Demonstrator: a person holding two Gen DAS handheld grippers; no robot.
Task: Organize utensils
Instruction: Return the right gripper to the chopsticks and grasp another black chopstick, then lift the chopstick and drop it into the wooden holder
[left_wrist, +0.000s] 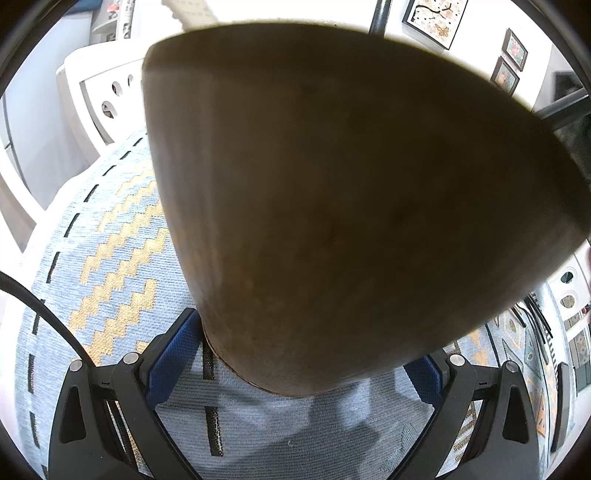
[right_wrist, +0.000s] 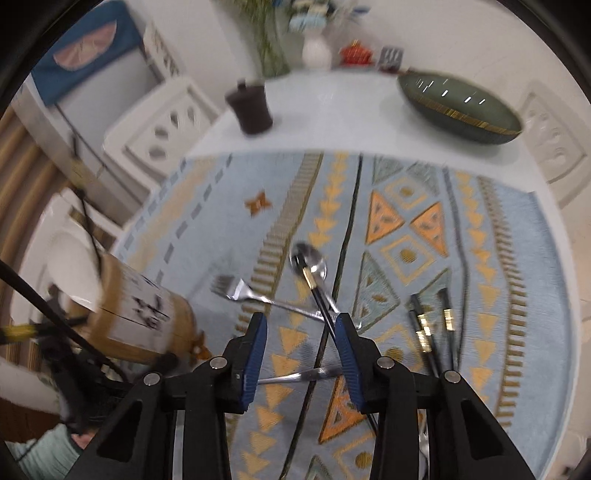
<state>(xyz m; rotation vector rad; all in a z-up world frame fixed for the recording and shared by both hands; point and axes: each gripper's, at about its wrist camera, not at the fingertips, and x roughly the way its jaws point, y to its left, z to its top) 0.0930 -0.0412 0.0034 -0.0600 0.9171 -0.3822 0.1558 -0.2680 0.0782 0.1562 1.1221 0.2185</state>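
Meanwhile the left tongs (left_wrist: 295, 369) clench the wooden holder (left_wrist: 332, 203) as the right tongs (right_wrist: 301, 338), unclenched, straddle a black chopstick (right_wrist: 320, 299) crossing the spoon (right_wrist: 308, 260), likely needing a squeeze next.

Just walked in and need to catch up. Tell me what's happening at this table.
A person is sorting cutlery with a claw in each hand. The left claw grips a tilted wooden holder above the patterned cloth. The right claw hangs open over a crossed fork, spoon and chopstick. More chopsticks lie beside them.
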